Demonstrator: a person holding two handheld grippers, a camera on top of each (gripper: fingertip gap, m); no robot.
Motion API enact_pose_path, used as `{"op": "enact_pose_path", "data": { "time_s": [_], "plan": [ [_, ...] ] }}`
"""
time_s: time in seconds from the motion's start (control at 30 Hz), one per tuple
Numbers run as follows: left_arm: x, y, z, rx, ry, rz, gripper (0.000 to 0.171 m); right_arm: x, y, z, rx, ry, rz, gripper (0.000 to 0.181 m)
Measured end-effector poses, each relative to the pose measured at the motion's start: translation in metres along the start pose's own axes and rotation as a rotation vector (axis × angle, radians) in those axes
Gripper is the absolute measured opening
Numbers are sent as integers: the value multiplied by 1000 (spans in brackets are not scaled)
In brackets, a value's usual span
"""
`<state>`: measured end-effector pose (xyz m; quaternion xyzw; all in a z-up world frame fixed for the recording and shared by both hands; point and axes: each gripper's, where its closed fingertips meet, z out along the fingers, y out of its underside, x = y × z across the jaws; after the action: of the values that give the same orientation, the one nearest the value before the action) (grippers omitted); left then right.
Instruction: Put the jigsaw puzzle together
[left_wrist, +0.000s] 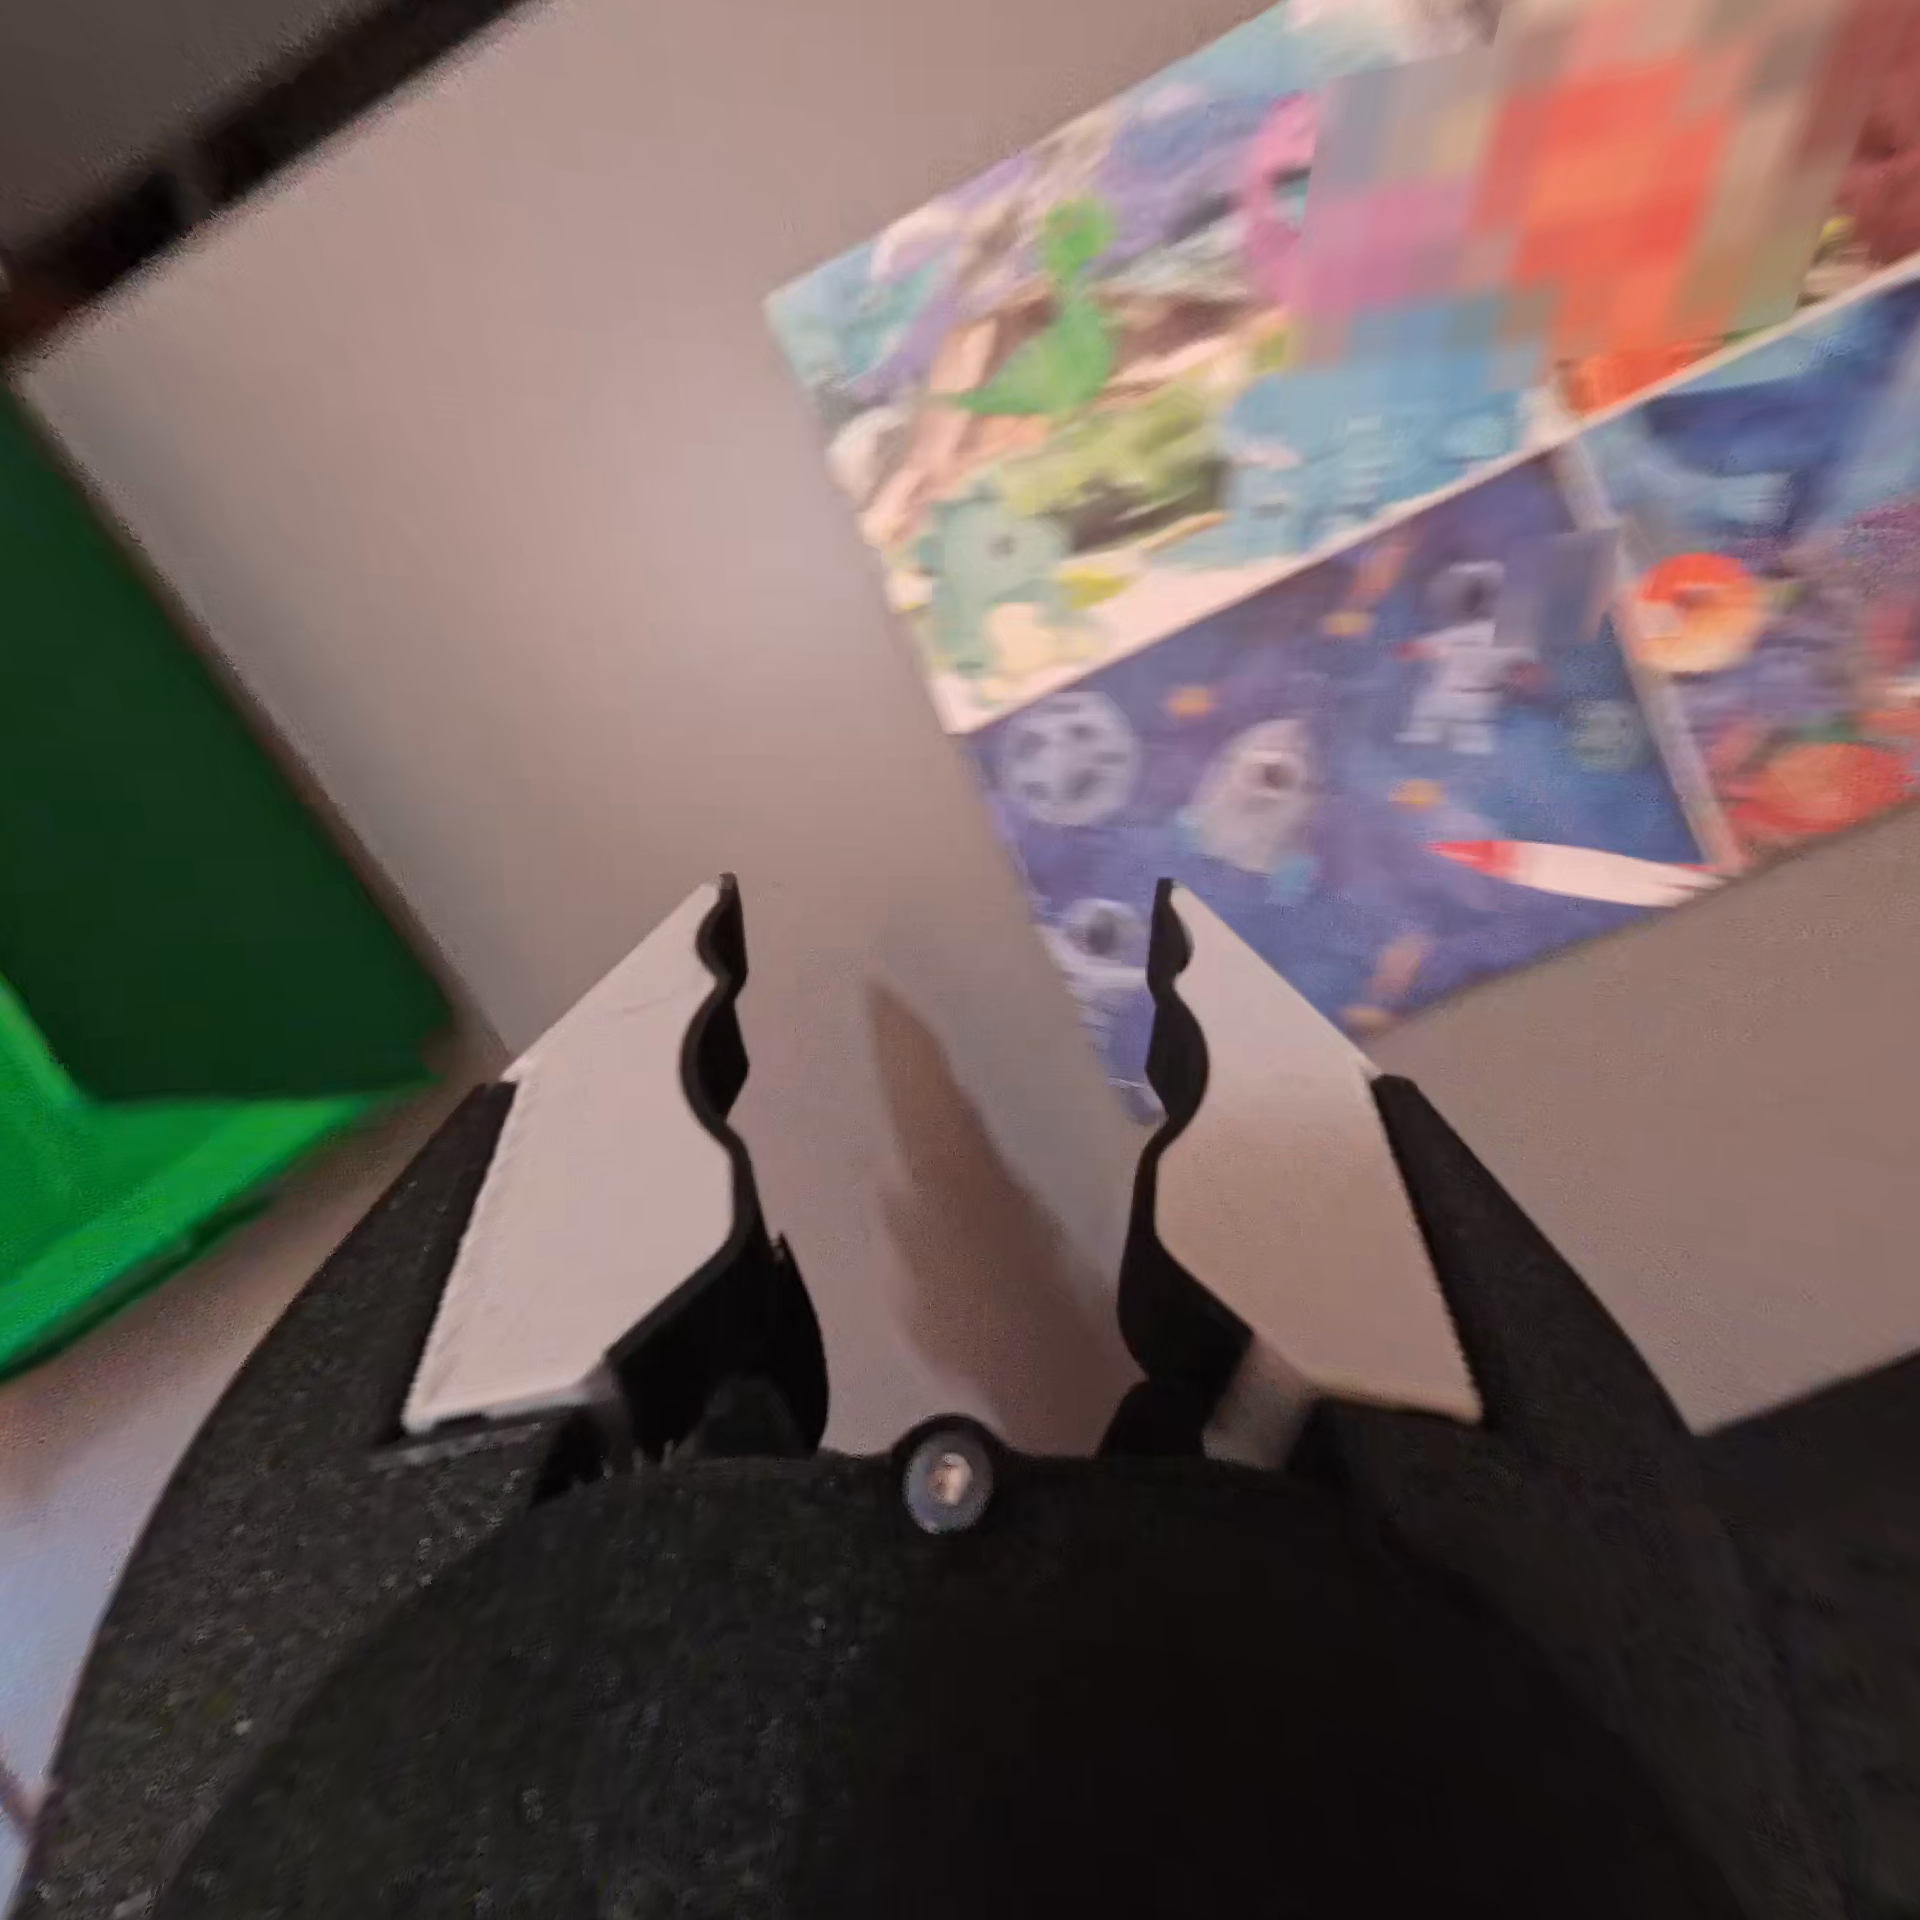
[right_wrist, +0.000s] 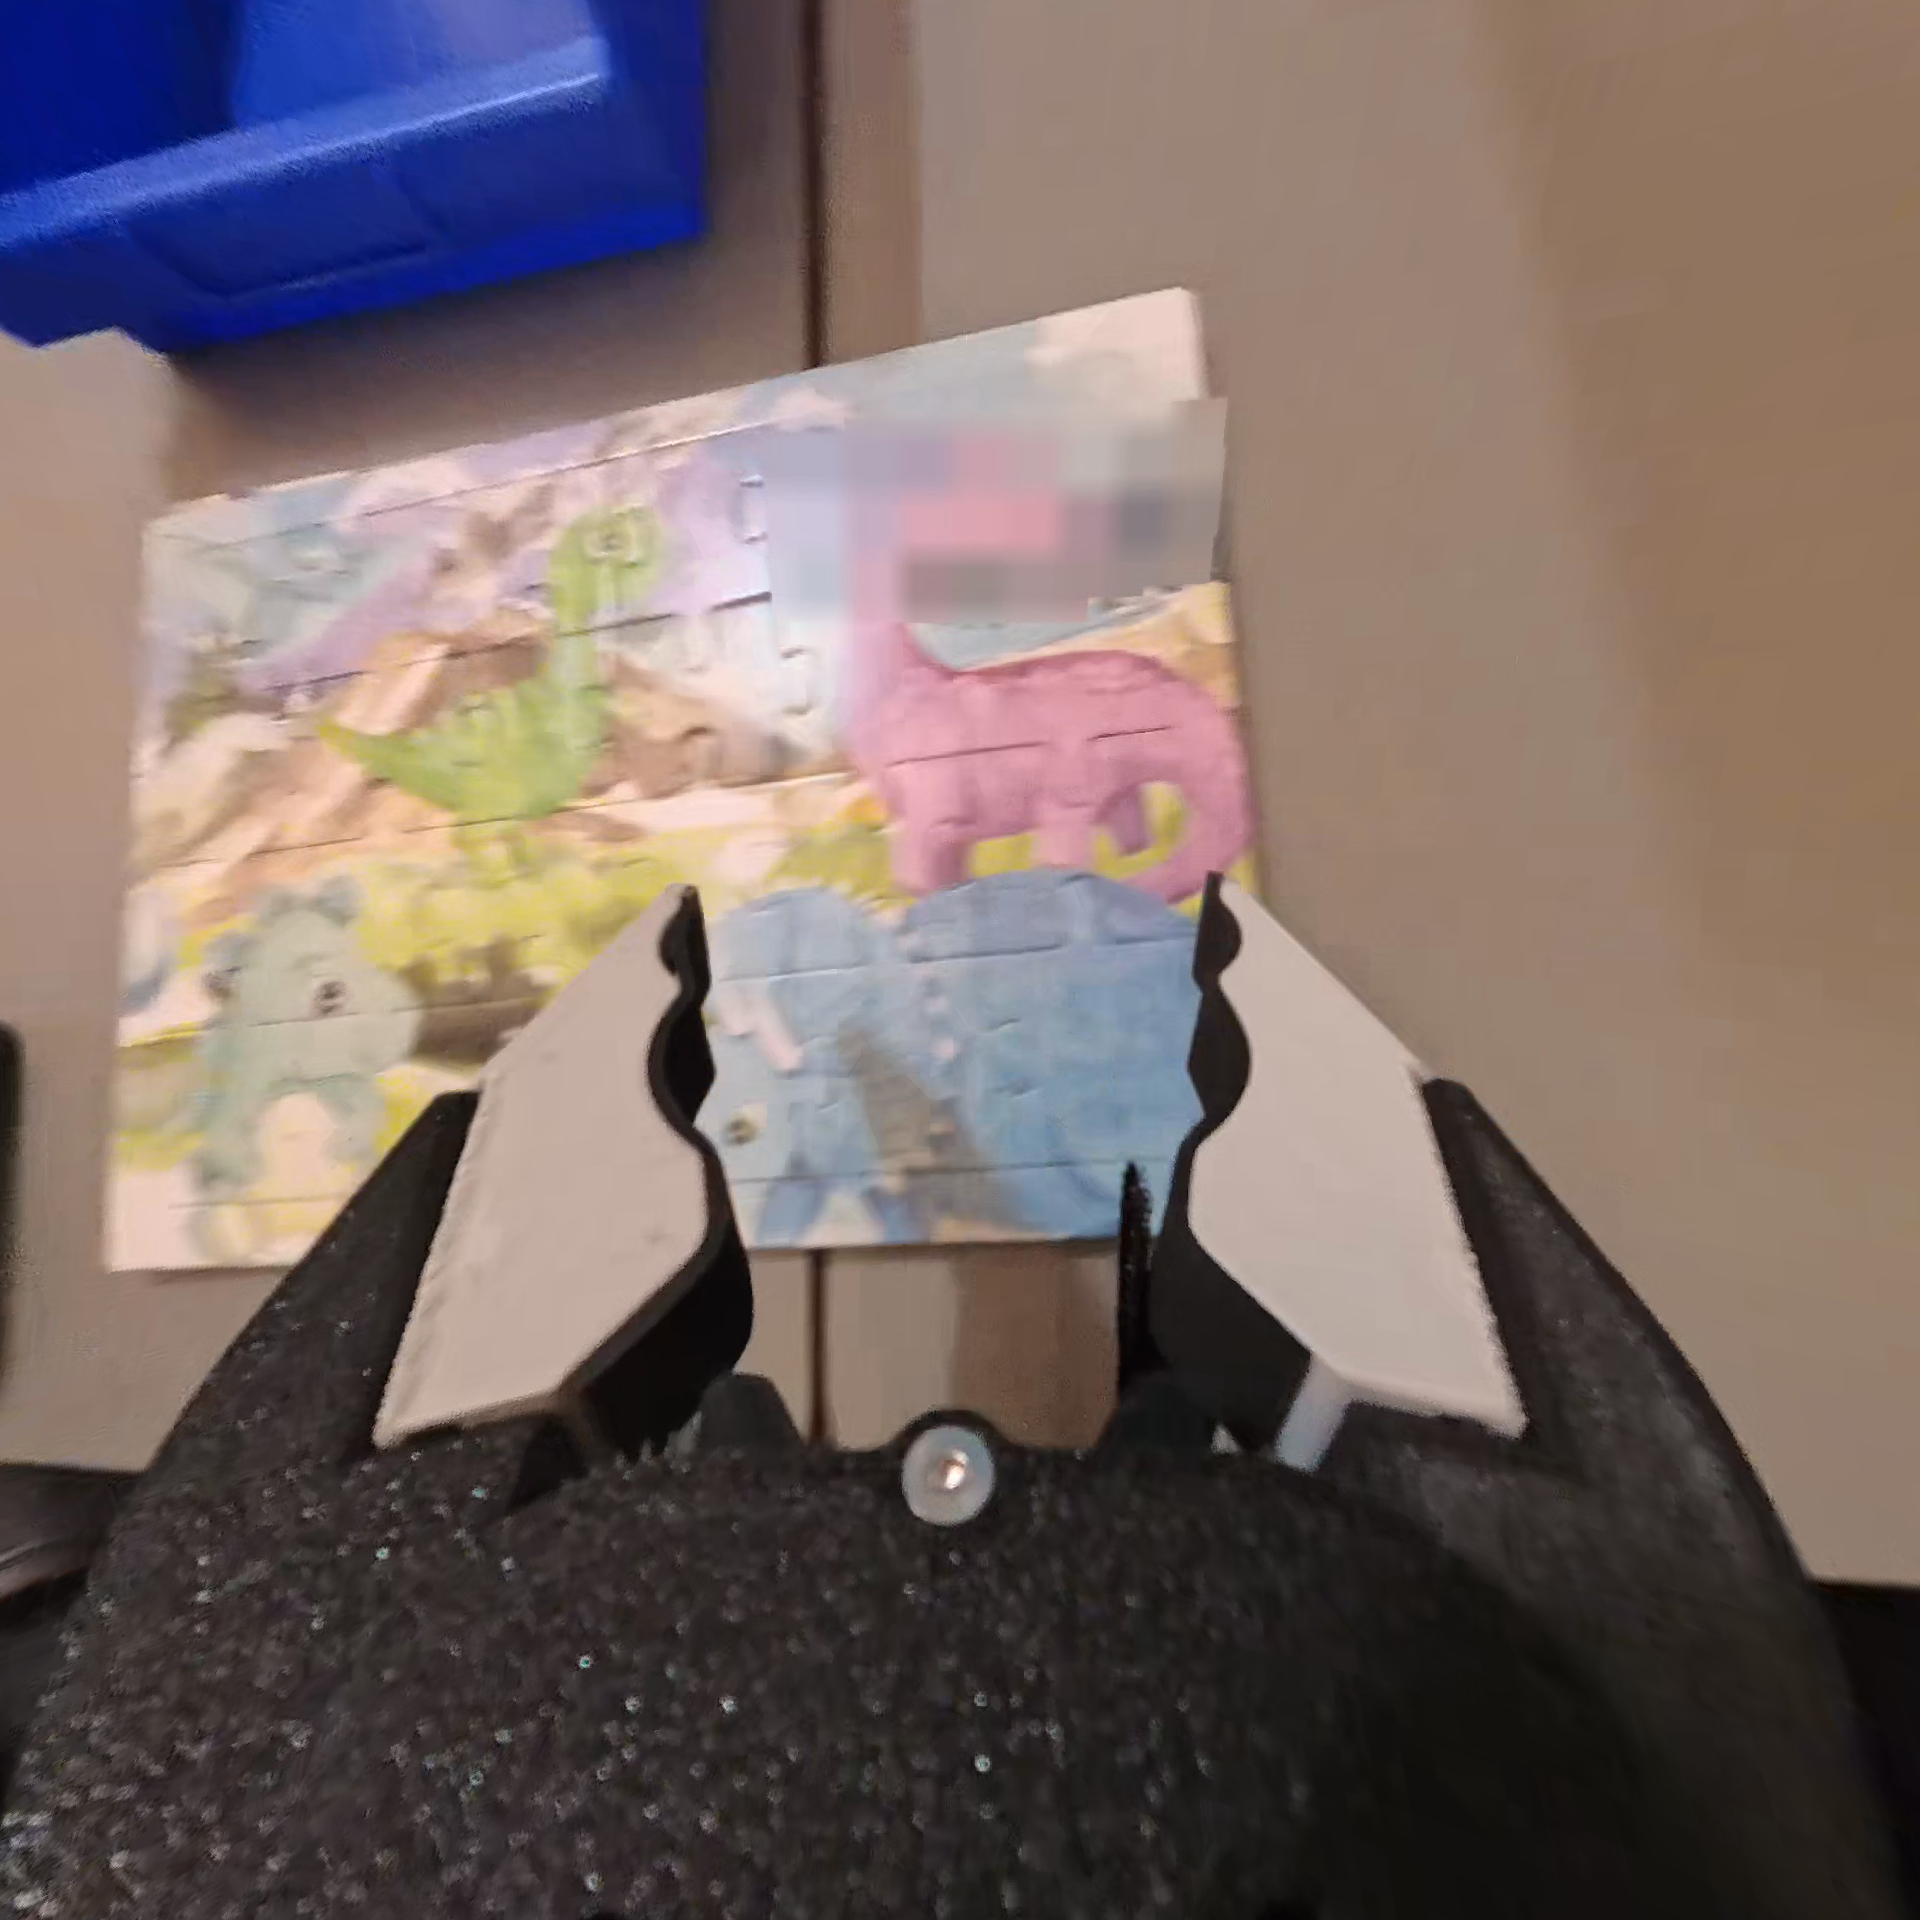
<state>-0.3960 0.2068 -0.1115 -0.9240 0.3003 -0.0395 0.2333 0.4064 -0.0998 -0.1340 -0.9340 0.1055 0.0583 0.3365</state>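
Nearest, the right gripper (right_wrist: 951, 904) hangs spread and empty over the dinosaur puzzle (right_wrist: 665, 831), which lies flat on the grey table (right_wrist: 1558, 623). The left gripper (left_wrist: 945, 894), also spread and empty, hovers beside it. Blur hides the seams, but the top-right corner looks unseated; a careless nudge could slide loose pieces apart. Farther off sit a blue bin (right_wrist: 343, 166) and a green bin (left_wrist: 177, 831).

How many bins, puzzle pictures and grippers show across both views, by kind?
Bins: 2, a green bin and a blue bin
Puzzle pictures: 3, a dinosaur puzzle, a space puzzle and a sea puzzle
Grippers: 2, left gripper and right gripper, both open and empty
Total: 7
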Motion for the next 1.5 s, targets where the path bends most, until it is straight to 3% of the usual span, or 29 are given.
{"op": "enact_pose_path", "data": {
  "time_s": [0.07, 0.13, 0.2, 0.23, 0.33, 0.4, 0.5, 0.53, 0.6, 0.73, 0.83, 0.9, 0.93, 1.03, 1.27, 1.37, 1.5],
  "plan": [
    [75, -23, -26, 113, 28, 32, 78, 21, 0, 10, -18, -10, 6, 94],
    [212, -56, -35, 242, 335, 47, 70, 25, 1, 21, -44, -60, -16, 93],
    [355, -68, -33, 218, 659, 117, 54, 20, 6, 27, -93, -106, -34, 92],
    [410, -70, -22, 180, 712, 183, 50, 21, 8, 29, -111, -91, -56, 90],
    [526, -72, 19, 73, 732, 436, 42, 22, 13, 28, -144, -55, -97, 88],
    [570, -88, 33, 47, 743, 500, 41, 25, 23, 17, -187, -21, -101, 85],
    [601, -140, 42, 169, 665, 637, 56, 10, 29, -17, -53, -44, -16, 79],
    [610, -153, 49, 167, 648, 682, 70, -8, 33, -27, 14, -107, 50, 77],
    [632, -171, 68, 110, 644, 751, 81, -45, 53, -37, 86, -212, 182, 78],
    [674, -206, 94, 32, 691, 738, 95, -85, 87, -38, 232, -185, 326, 87],
    [690, -209, 109, -35, 696, 760, 106, -83, 91, -39, 363, -58, 346, 87],
    [694, -217, 117, -16, 675, 761, 100, -65, 95, -45, 405, 71, 390, 81],
    [696, -217, 116, -24, 693, 756, 100, -65, 94, -47, 430, 48, 427, 73],
    [701, -211, 112, -38, 727, 759, 106, -75, 89, -42, 429, -79, 494, 82],
    [704, -194, 106, -23, 711, 834, 105, -65, 77, -24, 363, 106, 478, 69],
    [703, -184, 98, -45, 753, 813, 110, -64, 69, -21, 390, 145, 542, 82],
    [688, -178, 93, -76, 769, 778, 117, -69, 53, -22, 410, -47, 678, 94]
  ]
}}
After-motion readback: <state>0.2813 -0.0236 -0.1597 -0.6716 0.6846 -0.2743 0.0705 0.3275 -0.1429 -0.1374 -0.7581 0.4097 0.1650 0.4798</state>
